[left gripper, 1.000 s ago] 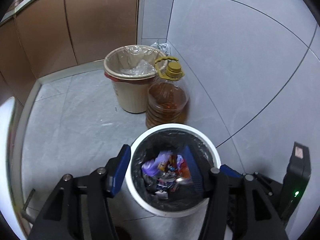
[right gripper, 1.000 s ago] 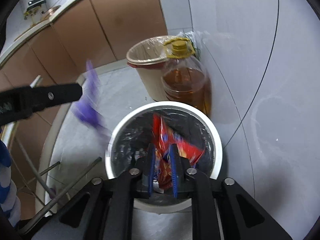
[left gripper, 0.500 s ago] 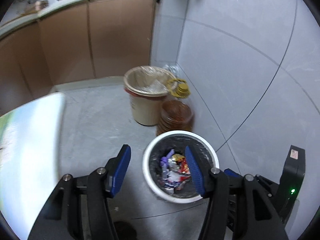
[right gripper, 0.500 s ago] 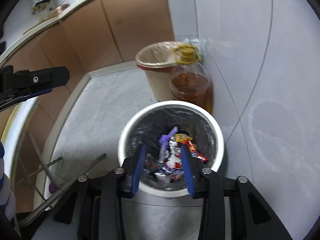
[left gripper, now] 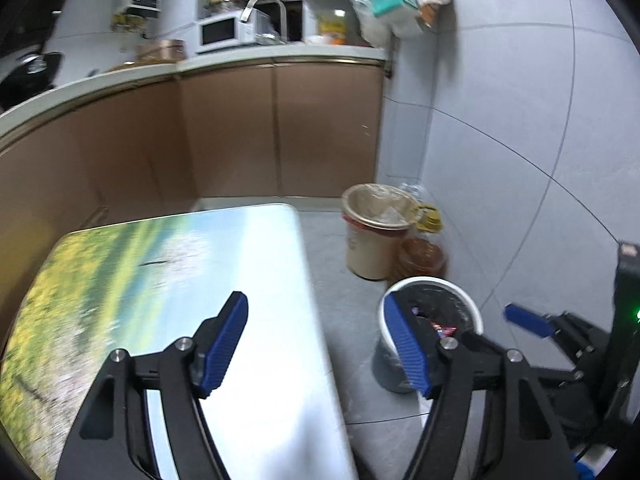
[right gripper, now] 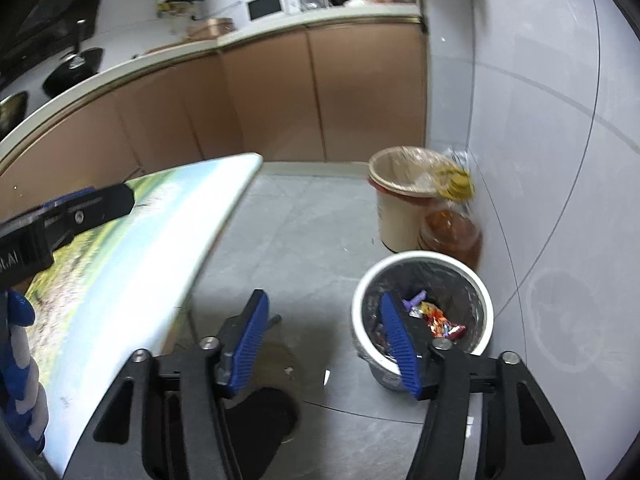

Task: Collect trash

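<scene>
A white bin (right gripper: 420, 257) with a black liner stands on the grey floor by the wall, with coloured wrappers (right gripper: 440, 322) lying inside. My right gripper (right gripper: 323, 296) hangs high above the floor, left of the bin. Its jaws are opening and nothing is between them. In the left wrist view the same bin (left gripper: 434, 281) sits low at the right, its wrappers (left gripper: 445, 330) partly hidden behind my right-hand finger. My left gripper (left gripper: 314, 300) hovers over the table's right edge, jaws opening and empty. The right gripper's blue pad (left gripper: 524, 318) shows at the far right.
A table with a landscape print (left gripper: 160, 280) fills the left side in both views (right gripper: 120, 260). A beige bin with a clear liner (right gripper: 400, 200) and an amber oil bottle (right gripper: 452, 234) stand behind the white bin. Brown cabinets (left gripper: 280, 128) line the back.
Both grippers rose and drew back from the white bin. The right one let go of the red wrapper, which now lies in the bin. Both jaws widened, and the table came into view.
</scene>
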{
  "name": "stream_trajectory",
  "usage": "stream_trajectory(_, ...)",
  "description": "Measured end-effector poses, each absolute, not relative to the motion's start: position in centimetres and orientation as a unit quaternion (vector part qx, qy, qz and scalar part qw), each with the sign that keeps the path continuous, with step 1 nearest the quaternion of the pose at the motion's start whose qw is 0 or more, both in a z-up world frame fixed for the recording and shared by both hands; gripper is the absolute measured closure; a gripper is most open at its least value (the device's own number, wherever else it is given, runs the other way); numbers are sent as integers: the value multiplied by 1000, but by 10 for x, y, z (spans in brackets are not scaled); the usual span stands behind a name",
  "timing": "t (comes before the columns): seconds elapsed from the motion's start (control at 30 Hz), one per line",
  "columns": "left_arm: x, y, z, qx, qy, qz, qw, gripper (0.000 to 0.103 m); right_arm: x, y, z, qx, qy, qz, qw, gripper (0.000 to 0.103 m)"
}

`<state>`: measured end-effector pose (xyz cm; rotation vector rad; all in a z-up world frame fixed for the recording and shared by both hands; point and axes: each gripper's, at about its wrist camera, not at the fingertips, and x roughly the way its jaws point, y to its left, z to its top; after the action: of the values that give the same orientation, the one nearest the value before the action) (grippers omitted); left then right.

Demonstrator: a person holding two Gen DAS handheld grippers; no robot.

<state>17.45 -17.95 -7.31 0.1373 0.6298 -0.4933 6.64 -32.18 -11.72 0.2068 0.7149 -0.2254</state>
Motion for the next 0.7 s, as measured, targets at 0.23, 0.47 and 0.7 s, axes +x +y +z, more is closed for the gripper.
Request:
stream_trajectory(0.23,144,-109,-54,34,285,-189,939,29,53,-284,-86,81,327,-98,936,31)
stream_trajectory(0.47,120,-56,-35,29,249,-140,958,29,33,-256,-58,60,306,-95,945,18)
stream_trajectory(0.7,104,-26,-29,21,231,-103,967,24,26,-238,-39,36,290,-96,952,7)
